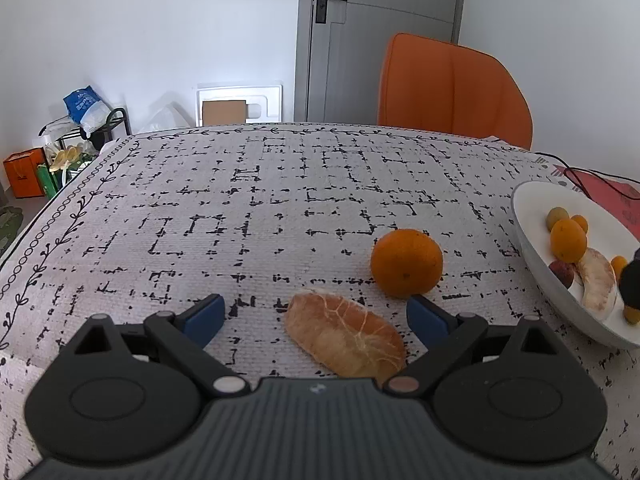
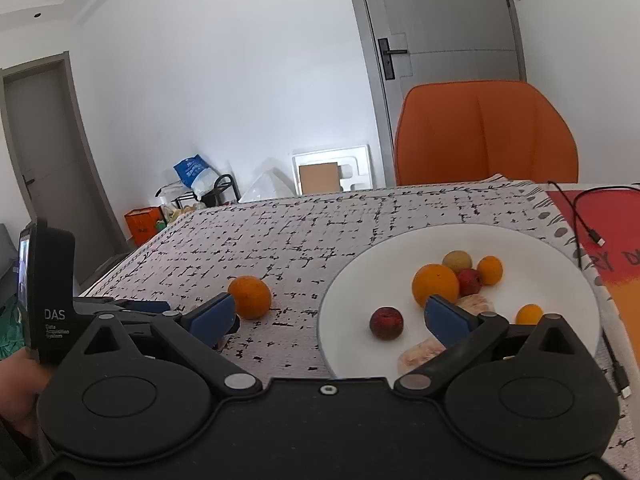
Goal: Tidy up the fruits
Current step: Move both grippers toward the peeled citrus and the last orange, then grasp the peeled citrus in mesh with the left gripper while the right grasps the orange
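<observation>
A peeled pomelo segment (image 1: 344, 334) lies on the patterned tablecloth (image 1: 240, 200) between the open jaws of my left gripper (image 1: 316, 314), which is empty. An orange (image 1: 406, 262) sits just beyond it, also seen in the right wrist view (image 2: 250, 296). A white plate (image 2: 400, 248) at the right holds an orange (image 2: 435, 284), small yellow and red fruits, a dark red plum (image 2: 386, 322) and pomelo pieces (image 2: 420, 354). My right gripper (image 2: 332, 316) is open and empty, hovering over the plate's near left edge.
An orange chair (image 1: 452, 84) stands behind the table's far edge. A red sheet (image 2: 608, 232) with a black cable (image 2: 580, 216) lies right of the plate. The left gripper's body (image 2: 48, 280) shows at the left in the right wrist view.
</observation>
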The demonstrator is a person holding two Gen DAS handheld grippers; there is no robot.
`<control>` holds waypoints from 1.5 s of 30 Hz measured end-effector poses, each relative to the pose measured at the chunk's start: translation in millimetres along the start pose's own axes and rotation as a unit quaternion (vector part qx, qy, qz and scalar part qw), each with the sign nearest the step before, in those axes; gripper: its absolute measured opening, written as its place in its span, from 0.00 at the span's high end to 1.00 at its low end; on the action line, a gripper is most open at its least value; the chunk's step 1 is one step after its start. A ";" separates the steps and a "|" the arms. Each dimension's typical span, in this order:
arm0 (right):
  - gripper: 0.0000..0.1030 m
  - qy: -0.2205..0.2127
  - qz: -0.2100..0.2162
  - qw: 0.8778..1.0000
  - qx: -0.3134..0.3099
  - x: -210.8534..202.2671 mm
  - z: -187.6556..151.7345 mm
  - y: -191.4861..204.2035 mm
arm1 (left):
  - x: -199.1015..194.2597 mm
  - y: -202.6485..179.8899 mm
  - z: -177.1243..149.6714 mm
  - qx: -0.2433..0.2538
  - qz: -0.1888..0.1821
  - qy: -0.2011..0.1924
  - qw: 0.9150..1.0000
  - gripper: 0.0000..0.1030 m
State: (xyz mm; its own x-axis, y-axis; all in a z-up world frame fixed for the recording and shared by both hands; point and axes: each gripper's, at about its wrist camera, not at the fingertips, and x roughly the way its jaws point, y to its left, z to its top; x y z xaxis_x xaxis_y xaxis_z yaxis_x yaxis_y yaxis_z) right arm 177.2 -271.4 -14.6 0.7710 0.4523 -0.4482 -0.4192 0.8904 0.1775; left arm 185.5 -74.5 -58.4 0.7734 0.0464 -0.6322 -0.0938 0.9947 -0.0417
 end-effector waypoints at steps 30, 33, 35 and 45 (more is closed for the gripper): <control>0.36 0.061 0.019 0.997 -0.045 53.3 8.3 58.2 | -26.9 73.1 -6.9 -0.042 0.007 -0.011 0.999 0.13; 0.41 0.066 0.017 0.996 -0.048 60.5 9.5 63.0 | -27.6 78.3 -7.6 -0.046 0.001 -0.013 0.999 0.15; 0.43 0.071 0.013 0.996 -0.049 66.1 10.0 64.3 | -28.1 79.0 -7.2 -0.044 -0.002 -0.014 0.999 0.16; 0.44 0.085 0.008 0.995 -0.045 87.8 10.6 67.7 | -26.8 70.0 -4.9 -0.047 -0.042 -0.018 0.998 0.42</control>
State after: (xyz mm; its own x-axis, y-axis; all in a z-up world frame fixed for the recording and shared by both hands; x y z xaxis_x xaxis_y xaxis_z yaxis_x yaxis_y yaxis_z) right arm 221.6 -170.9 -32.6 0.6755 0.4443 -0.5884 -0.4772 0.8718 0.1105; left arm 155.1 -6.6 -48.2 0.8028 -0.0327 -0.5953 -0.0836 0.9824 -0.1668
